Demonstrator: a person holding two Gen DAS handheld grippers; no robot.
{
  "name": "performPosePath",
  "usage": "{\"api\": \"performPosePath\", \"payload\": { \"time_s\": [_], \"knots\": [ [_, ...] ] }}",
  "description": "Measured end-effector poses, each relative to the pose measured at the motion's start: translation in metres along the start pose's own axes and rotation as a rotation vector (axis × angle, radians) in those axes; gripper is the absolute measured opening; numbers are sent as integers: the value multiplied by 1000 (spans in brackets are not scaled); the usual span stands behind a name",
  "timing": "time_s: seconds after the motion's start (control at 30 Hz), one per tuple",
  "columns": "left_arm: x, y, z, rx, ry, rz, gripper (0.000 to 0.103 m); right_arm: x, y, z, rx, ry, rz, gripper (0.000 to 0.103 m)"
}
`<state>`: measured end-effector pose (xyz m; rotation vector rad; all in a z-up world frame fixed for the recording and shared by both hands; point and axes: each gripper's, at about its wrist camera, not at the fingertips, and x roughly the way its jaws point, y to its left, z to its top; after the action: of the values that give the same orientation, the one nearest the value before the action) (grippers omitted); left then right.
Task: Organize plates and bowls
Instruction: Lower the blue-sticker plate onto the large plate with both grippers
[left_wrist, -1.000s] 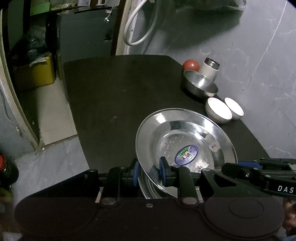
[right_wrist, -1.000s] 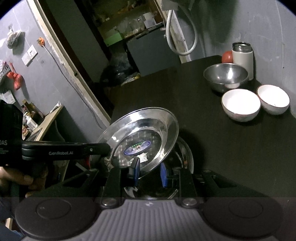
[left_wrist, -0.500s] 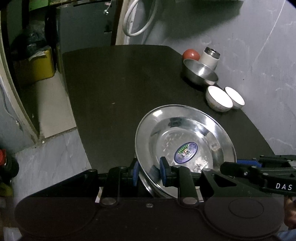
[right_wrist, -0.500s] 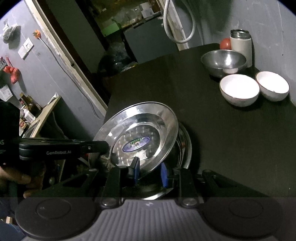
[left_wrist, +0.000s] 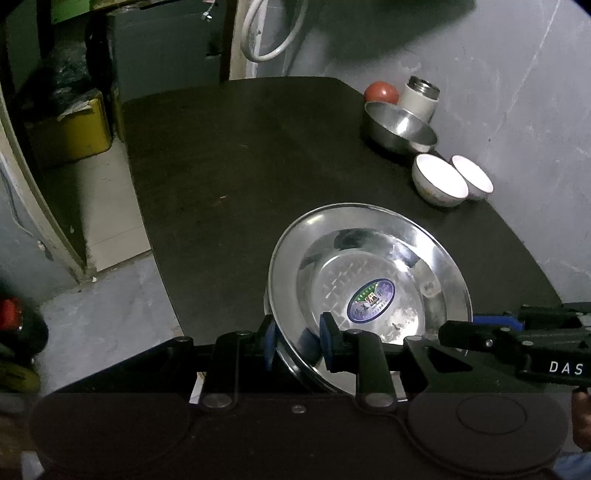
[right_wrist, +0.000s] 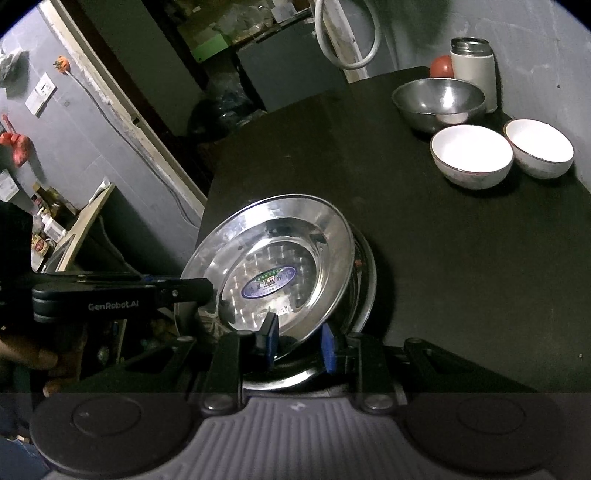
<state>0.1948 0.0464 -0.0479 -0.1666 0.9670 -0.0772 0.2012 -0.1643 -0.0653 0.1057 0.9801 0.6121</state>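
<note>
Left wrist view, plate: my left gripper (left_wrist: 297, 341) is clamped on the near-left rim of the round stainless-steel plate with the blue oval sticker (left_wrist: 369, 291), one blue pad under the rim and one over it.
Left wrist view, tilt: the plate rises away from my jaws, its far edge pointing toward the two white ceramic bowls (left_wrist: 439, 181).
Left wrist view, other hand: my right gripper's black body (left_wrist: 517, 343) reaches in on the plate's right side, touching or almost touching its rim.
Left wrist view, landmark: the black tabletop (left_wrist: 240, 166) lies bare on the far-left side of the plate.
Right wrist view, plate: my right gripper (right_wrist: 299, 345) straddles the plate's near rim (right_wrist: 273, 266); I can't tell whether the pads press on it.
Right wrist view, beneath: a second shiny steel plate (right_wrist: 364, 280) lies flat just under and to the right of the tilted one, their edges overlapping.
Right wrist view, bowls: the steel mixing bowl (right_wrist: 437, 101) stands beyond the plate, well apart, beside the white bowls.
Judgement: both hands are equally near; the tilted plate needs levelling onto the lower one.
</note>
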Motion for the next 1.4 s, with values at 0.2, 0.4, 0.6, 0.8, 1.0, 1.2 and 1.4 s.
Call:
{"api": "performPosePath", "payload": {
  "time_s": [0.2, 0.4, 0.6, 0.8, 1.0, 1.2, 1.4],
  "knots": [
    [1, -4, 3, 16, 25, 9, 28, -1, -4, 0, 27, 11, 0, 28],
    [3, -7, 7, 19, 51, 24, 29, -2, -5, 1, 34, 15, 2, 29],
    [4, -9, 9, 23, 63, 34, 30, -1, -3, 3, 26, 31, -1, 30],
    [5, -10, 10, 22, 67, 36, 30, 1, 0, 5, 14, 46, -5, 31],
    [4, -10, 10, 20, 72, 41, 30, 2, 1, 7, 2, 58, -8, 33],
    [4, -10, 11, 23, 79, 45, 31, 3, 1, 7, 2, 62, -4, 33],
    [6, -11, 11, 38, 94, 66, 28, 4, 1, 8, -3, 69, -5, 34]
  ]
}}
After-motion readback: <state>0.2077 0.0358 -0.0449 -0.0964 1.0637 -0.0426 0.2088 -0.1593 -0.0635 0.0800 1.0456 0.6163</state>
